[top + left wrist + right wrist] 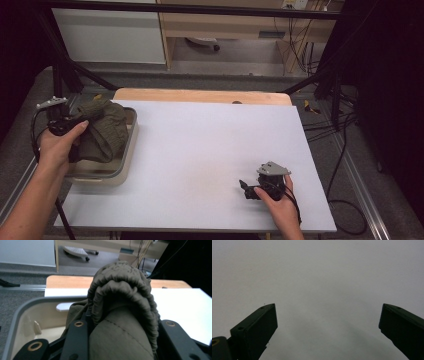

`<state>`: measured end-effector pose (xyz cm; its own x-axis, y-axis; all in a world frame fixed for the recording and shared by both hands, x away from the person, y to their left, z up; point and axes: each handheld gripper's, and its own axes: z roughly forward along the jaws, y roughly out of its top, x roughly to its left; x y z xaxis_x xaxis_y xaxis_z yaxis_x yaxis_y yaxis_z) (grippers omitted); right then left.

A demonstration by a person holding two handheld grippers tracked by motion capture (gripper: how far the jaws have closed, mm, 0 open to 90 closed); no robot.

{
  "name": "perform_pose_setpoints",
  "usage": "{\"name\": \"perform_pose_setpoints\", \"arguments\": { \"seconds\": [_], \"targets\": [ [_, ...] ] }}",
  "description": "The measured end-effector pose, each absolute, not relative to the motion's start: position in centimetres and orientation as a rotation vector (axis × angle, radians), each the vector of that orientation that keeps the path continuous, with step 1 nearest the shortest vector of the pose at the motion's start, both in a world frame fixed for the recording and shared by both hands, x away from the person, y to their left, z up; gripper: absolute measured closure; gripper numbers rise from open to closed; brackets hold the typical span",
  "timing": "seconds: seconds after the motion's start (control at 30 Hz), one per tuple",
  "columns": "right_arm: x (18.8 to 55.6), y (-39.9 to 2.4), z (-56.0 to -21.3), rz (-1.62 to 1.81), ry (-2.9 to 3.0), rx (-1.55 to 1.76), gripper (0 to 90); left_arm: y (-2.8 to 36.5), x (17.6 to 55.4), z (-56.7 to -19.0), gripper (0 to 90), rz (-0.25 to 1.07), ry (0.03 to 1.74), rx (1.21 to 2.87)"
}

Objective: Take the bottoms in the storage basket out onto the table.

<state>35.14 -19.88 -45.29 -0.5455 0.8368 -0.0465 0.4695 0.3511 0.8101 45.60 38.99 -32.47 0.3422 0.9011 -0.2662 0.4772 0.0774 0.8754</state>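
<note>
An olive-green garment (102,130) is bunched up over a cream tray with a grey rim (131,137) at the table's left edge. My left gripper (75,127) is shut on this garment, held just above the tray. In the left gripper view the ribbed green cloth (122,305) bulges up between the two black jaws, with the tray's rim (22,308) below and to the left. My right gripper (245,189) rests low over the white table top (210,150) near the front right, and its jaws stand wide apart (328,327) with nothing between them.
A wooden strip (200,96) runs along the table's far edge. Black frame bars (320,80) and cables (345,150) stand to the right of the table. A pale cabinet (110,35) and wooden furniture stand behind on the grey floor.
</note>
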Motion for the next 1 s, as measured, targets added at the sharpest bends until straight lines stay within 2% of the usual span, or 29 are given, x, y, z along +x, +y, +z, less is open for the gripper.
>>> {"name": "perform_pose_setpoints", "arguments": {
  "seconds": [0.6,1.0],
  "targets": [
    [35.1,-19.5,-45.3,1.052,2.156,1.116,4.2,38.3,45.0,-29.2,58.8,0.505,1.222,1.477],
    [35.1,-19.5,-45.3,1.042,2.157,1.111,4.4,37.8,45.1,-28.6,58.6,0.51,1.204,1.499]
  ]
}}
